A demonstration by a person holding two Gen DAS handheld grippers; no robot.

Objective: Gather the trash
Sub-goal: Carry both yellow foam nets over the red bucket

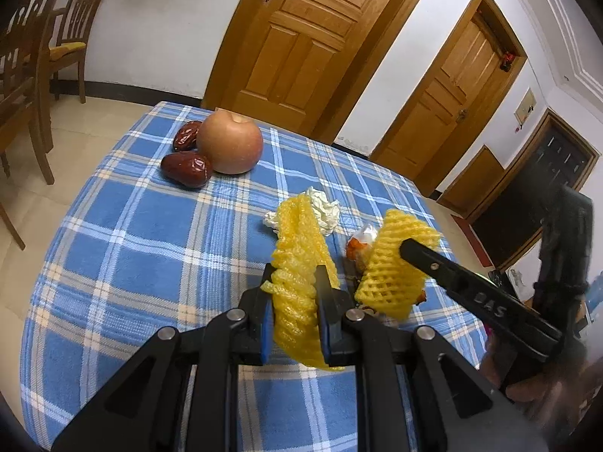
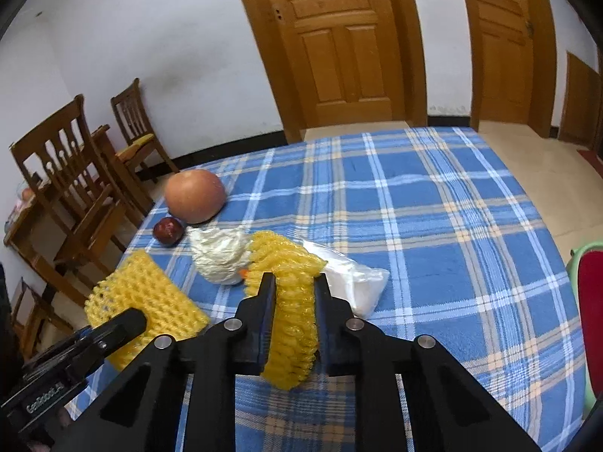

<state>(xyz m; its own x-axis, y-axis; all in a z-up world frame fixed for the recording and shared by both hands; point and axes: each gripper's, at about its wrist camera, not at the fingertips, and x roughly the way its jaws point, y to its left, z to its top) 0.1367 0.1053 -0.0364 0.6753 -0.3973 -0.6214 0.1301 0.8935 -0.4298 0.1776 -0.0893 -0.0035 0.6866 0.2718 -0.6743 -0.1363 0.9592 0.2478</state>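
The left gripper [image 1: 294, 277] clamps one yellow foam net [image 1: 297, 293] above the blue plaid tablecloth [image 1: 150, 226]; the right gripper [image 2: 293, 286] pinches a second foam net [image 2: 292, 324]. Just beyond lie a crumpled white tissue [image 2: 218, 254] and a clear plastic bag [image 2: 354, 282], touching the second net. Farther back an apple [image 1: 230, 141] rests against two red dates [image 1: 186, 167]. Wooden chairs [image 2: 75, 188] and doors [image 2: 339, 37] stand behind.

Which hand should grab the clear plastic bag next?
Right. The plastic bag lies just beside the right gripper, while the left gripper is farther off, past the crumpled tissue. Each gripper is shut on a yellow foam net, though, so that probably has to be dropped first.
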